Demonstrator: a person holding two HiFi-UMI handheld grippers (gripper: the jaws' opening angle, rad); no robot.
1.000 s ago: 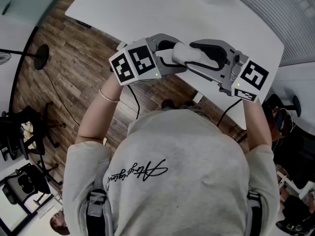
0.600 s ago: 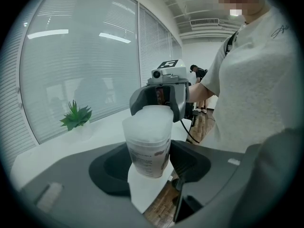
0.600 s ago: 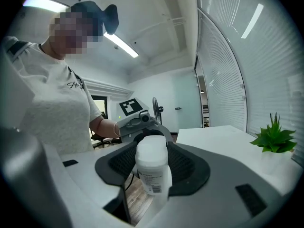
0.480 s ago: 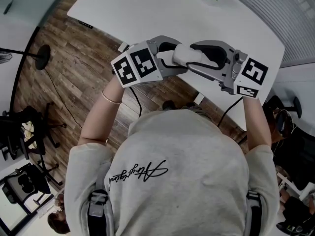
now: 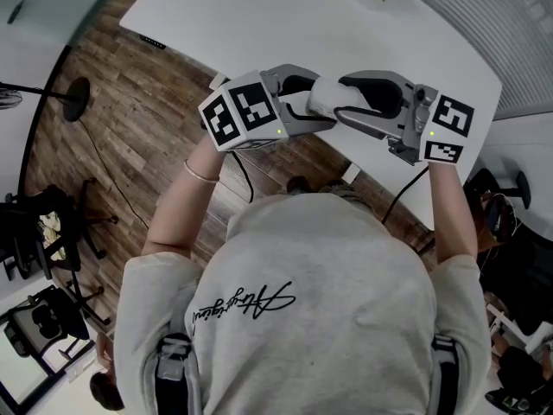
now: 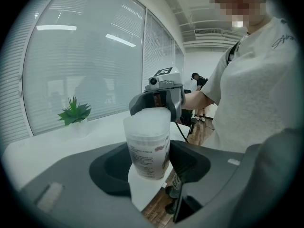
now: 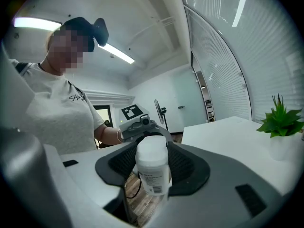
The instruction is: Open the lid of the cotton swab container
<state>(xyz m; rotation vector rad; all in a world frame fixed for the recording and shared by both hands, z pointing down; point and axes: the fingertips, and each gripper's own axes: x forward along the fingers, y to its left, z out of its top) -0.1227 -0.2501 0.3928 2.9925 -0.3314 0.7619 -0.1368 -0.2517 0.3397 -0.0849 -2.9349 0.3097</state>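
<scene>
A: Where's the cotton swab container (image 5: pixel 326 95)?
B: Held up over the table (image 5: pixel 259 24) edge; left gripper (image 6: pixel 148 163) and right gripper (image 7: pixel 153 172) each clamp one end, jaws partway closed
A: Anything legible on the label (image 7: pixel 153 177)?
B: Fine print and a barcode (image 7: pixel 155 188), too small to read

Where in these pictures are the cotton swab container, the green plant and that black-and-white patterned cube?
cotton swab container (image 6: pixel 148 148): left gripper view, on its printed label.
green plant (image 6: pixel 74 112): left gripper view, on its leaves.
patterned cube (image 5: pixel 257 106): head view, on one marker face.
</scene>
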